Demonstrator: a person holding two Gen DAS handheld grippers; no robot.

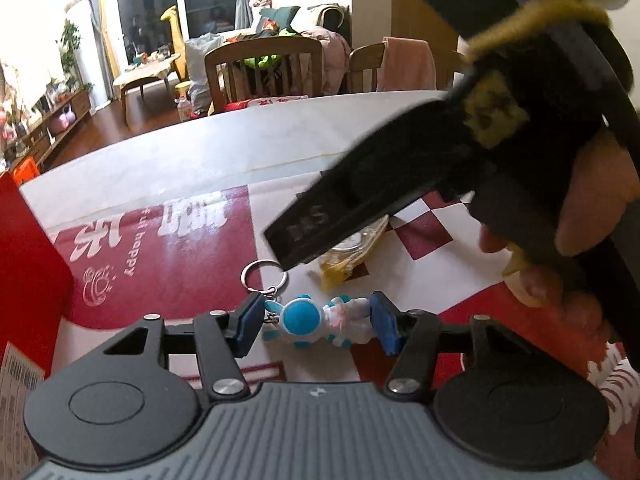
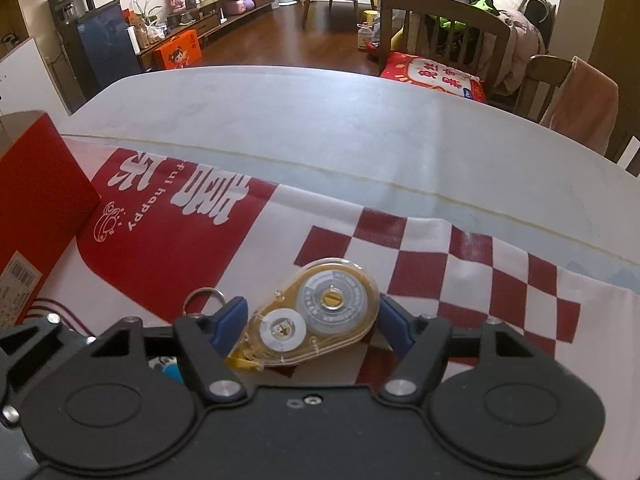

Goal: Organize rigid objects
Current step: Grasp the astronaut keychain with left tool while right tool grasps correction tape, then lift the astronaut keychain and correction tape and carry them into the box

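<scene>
A blue and white figure keychain (image 1: 320, 322) lies on the red and white cloth (image 1: 160, 264), its metal ring (image 1: 264, 276) just beyond it. My left gripper (image 1: 316, 326) is open, its blue pads on either side of the figure with small gaps. A clear yellow correction tape dispenser (image 2: 316, 320) lies flat between the blue pads of my right gripper (image 2: 312, 326), which is open around it. In the left wrist view the right gripper's black body (image 1: 400, 184) hangs over the dispenser (image 1: 348, 258). The keychain ring (image 2: 204, 298) shows at the right gripper's left finger.
A red box (image 2: 36, 216) stands at the left on the cloth (image 2: 440, 280); it also shows in the left wrist view (image 1: 28, 256). The white table (image 2: 320, 120) stretches beyond. Wooden chairs (image 2: 444, 36) stand at its far edge.
</scene>
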